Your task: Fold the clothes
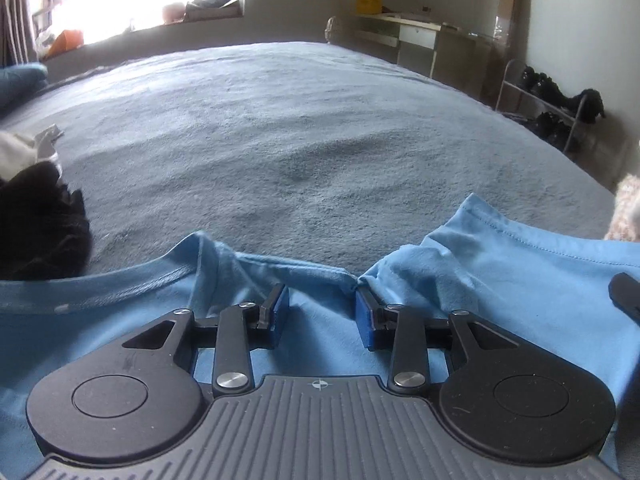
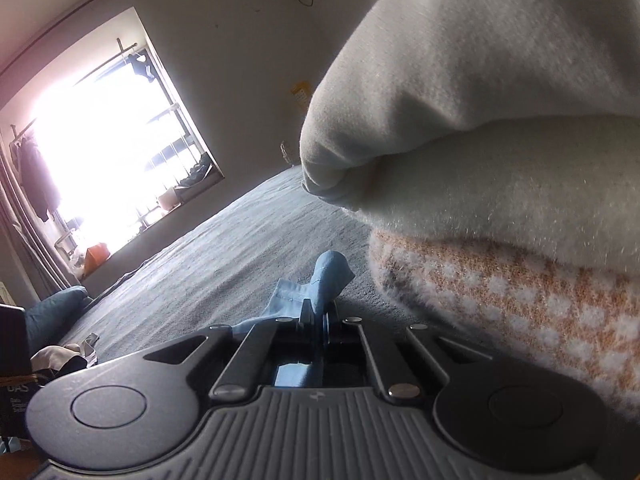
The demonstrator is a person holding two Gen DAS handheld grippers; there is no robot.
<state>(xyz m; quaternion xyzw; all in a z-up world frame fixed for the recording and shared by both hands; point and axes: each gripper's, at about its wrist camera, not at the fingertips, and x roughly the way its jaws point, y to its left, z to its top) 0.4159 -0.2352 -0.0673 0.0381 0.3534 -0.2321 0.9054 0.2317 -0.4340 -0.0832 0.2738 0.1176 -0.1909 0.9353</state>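
A light blue shirt (image 1: 500,272) lies along the near edge of the grey-blue bed (image 1: 300,128). My left gripper (image 1: 322,312) rests over its rumpled edge with the blue pads (image 1: 282,312) wide apart, open, cloth lying between them but not pinched. In the right wrist view, my right gripper (image 2: 318,316) is shut on a fold of the same blue shirt (image 2: 326,280), which sticks up past the fingertips. A dark part at the right edge of the left wrist view (image 1: 626,296) looks like the other gripper.
A stack of folded clothes, a white garment (image 2: 500,100) on an orange-and-white knit (image 2: 520,292), looms close on the right. A black garment (image 1: 36,220) and pale cloth lie at the bed's left. A shoe rack (image 1: 560,108), desk (image 1: 420,36) and window (image 2: 112,160) stand beyond.
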